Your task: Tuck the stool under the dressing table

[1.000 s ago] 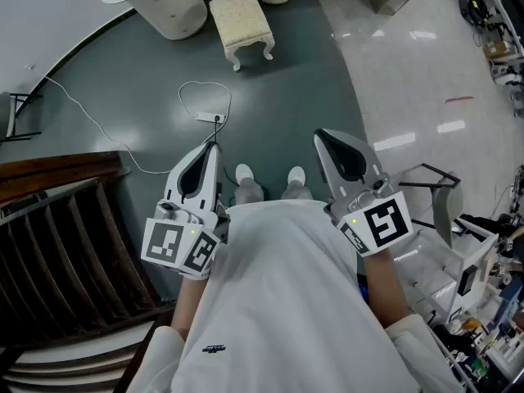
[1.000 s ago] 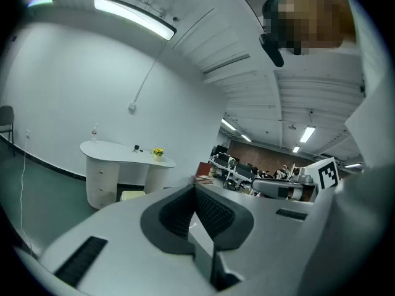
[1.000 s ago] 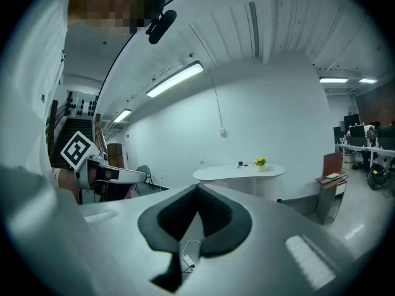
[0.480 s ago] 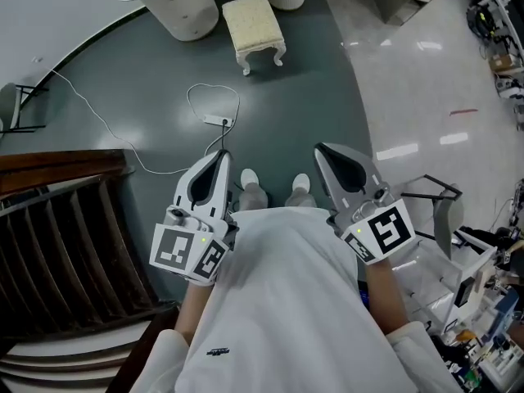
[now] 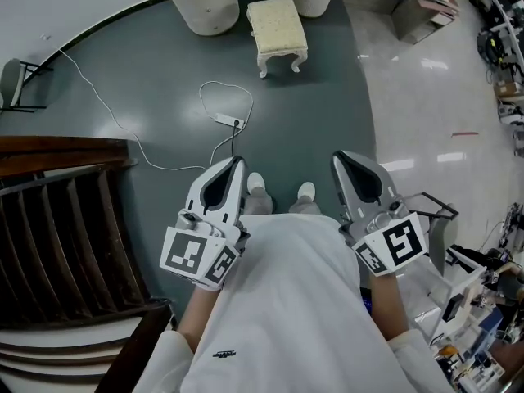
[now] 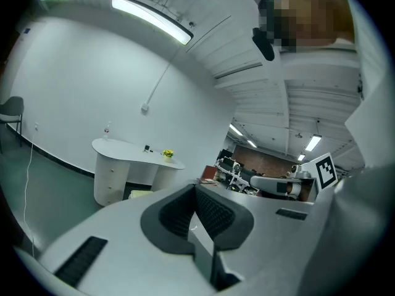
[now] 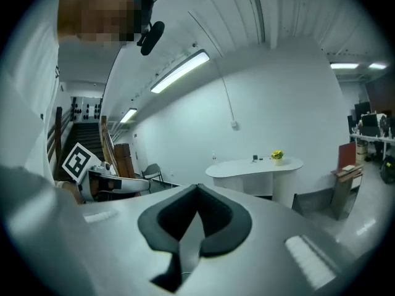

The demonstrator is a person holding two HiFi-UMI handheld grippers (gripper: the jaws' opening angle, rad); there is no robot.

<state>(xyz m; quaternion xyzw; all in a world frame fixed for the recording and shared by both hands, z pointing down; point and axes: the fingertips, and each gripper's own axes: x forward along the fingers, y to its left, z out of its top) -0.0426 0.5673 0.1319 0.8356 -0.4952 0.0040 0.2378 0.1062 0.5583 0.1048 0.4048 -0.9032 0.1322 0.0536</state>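
Stool (image 5: 277, 24) well ahead of left hand-held gripper (image 5: 236, 164)

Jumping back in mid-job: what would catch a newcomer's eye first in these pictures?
The left gripper and right gripper, both shut and empty, flank the person's shoes at the bottom. Farther ahead on the dark floor, the cream stool stands in front of the white dressing table, not tucked under.

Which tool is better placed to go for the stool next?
Left, marginally. The stool stands far ahead, out from the dressing table, more in line with the left tool than the right tool. Both are shut and empty.
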